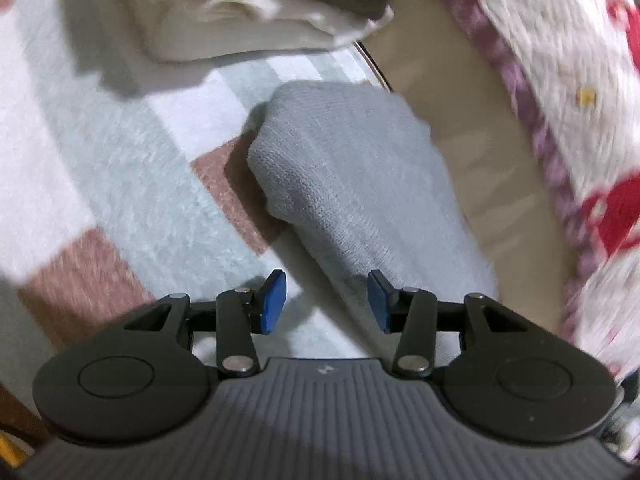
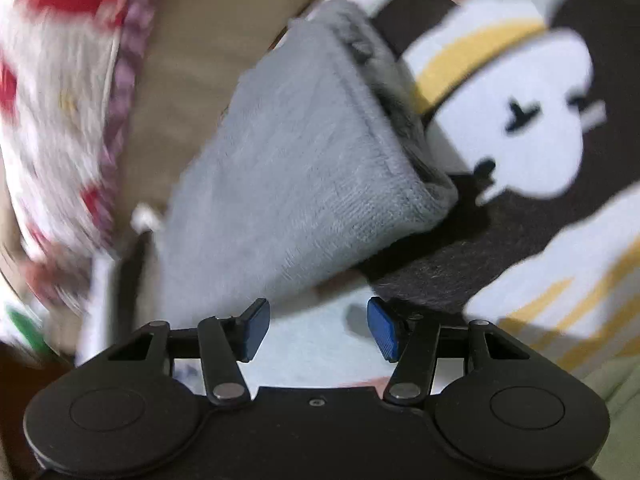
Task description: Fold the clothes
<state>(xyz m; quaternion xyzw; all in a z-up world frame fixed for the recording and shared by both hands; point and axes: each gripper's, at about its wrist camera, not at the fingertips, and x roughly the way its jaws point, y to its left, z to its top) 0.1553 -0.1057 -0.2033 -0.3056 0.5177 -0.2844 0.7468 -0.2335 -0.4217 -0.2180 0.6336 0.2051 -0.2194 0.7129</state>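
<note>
Both tongs stood open and held nothing: the left tongs (image 1: 327, 302) hovered just short of a folded grey knit garment (image 1: 352, 176), and the right tongs (image 2: 318, 326) sat near its other end. The garment (image 2: 288, 160) lay on a pastel checked blanket (image 1: 120, 184), beside a dark cartoon-print cloth (image 2: 520, 128) and a red-and-white patterned fabric (image 1: 560, 60).

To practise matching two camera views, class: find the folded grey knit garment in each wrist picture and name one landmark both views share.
Left wrist view: the folded grey knit garment lies centre, running right, just ahead of the open left gripper.
Right wrist view: it fills the centre, slanting up from ahead of the open right gripper.
Shared landmark: the red-and-white patterned cloth, right edge in the left view, left edge in the right view.
</note>
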